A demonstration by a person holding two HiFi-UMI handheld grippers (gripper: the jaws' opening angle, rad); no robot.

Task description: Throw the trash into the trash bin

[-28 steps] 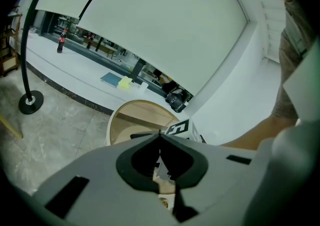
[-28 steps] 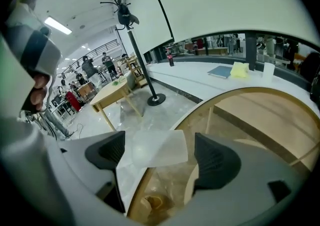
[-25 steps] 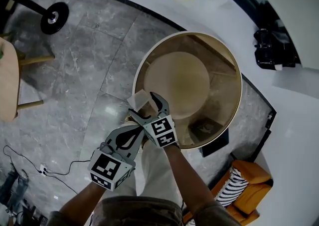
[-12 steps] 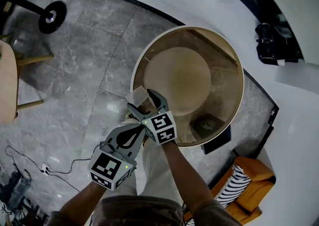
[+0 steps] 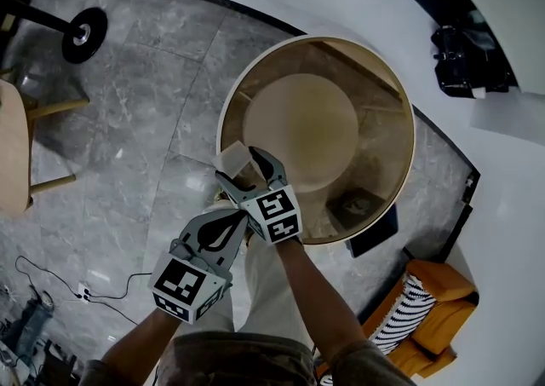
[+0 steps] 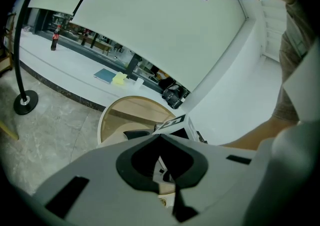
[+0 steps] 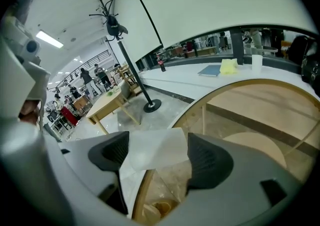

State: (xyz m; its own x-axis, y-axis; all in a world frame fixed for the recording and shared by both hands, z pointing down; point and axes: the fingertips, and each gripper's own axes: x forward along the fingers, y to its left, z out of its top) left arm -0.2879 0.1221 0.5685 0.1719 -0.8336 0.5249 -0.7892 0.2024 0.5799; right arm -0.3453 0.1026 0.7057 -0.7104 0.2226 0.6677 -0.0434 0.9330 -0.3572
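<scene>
Aim matters here: the paper [image 7: 150,145] should, I judge, hang square over the bin [image 7: 156,212], clear of the round counter's rim [image 7: 141,189], before release, since so light a sheet may drift. Nearest, the left gripper [image 6: 161,136] has its jaws pinched together on nothing. Just ahead, the right gripper [image 7: 159,157] holds the paper by its edges in wide jaws that have just been closing slightly. The paper hangs above the rim, and what looks like the bin's mouth shows beneath.
</scene>
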